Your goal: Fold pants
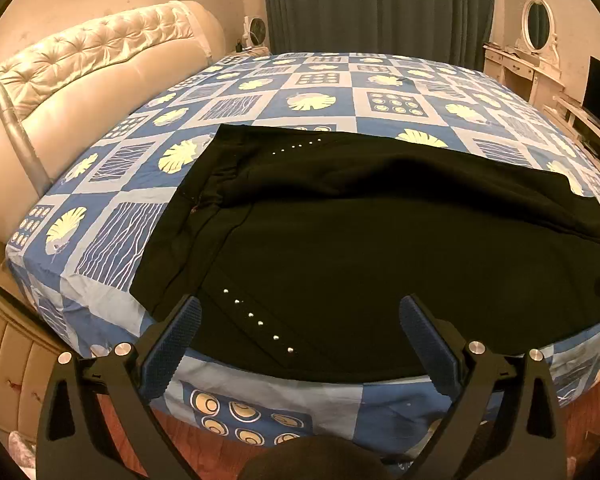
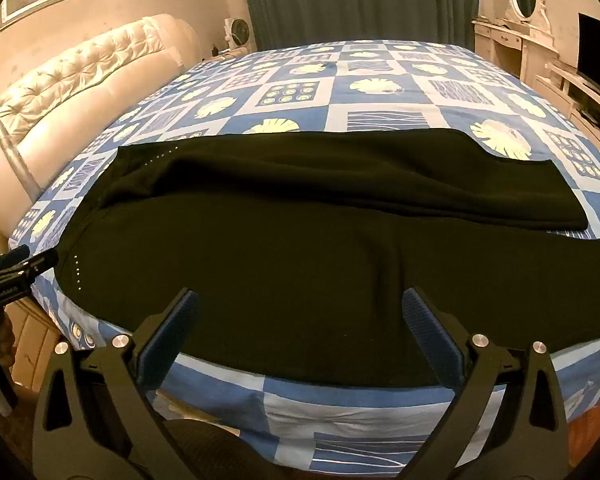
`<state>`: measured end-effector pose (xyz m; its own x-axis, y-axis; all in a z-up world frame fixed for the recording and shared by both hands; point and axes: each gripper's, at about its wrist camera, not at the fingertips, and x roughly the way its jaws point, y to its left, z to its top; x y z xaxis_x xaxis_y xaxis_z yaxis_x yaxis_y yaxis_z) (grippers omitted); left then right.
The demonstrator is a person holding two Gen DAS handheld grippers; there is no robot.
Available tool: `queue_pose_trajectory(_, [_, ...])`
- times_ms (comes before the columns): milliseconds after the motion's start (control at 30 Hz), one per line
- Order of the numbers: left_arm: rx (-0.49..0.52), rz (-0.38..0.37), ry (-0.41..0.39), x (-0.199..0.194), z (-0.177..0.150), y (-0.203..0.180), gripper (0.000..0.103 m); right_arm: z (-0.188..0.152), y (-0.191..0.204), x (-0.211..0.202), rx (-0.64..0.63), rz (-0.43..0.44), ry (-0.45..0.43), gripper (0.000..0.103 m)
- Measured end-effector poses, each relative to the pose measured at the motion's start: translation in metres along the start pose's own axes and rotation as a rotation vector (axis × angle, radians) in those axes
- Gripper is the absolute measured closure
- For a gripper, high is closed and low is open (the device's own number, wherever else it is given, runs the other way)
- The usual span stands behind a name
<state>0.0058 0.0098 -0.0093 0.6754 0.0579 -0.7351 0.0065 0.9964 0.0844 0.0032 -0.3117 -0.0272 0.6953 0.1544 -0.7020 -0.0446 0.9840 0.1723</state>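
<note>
Black pants, spread on patterned bed, fold not yet begun.

Bed (image 2: 340, 80), blue checked cover; pants (image 2: 300, 260) flat along near edge, long axis left to right, waist toward headboard (image 2: 80, 80), hems right, legs side by side. Left gripper (image 1: 300, 320) and right gripper (image 2: 300, 312) above near edge, wide open, holding nothing. Best pinched at near seam, waist end and hem end, lifted evenly onto far leg.

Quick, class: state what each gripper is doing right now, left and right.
Left gripper: open, holding nothing, above the black pants.
Right gripper: open, holding nothing, above the same pants.
</note>
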Motion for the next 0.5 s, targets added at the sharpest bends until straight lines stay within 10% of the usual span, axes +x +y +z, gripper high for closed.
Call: queue_pose_trajectory(500, [-0.002,-0.001,0.001,0.0006,-0.0009,0.0023,0.005,-0.0014,0.0053,0.0005,-0.007,0.002,0.009,0.002])
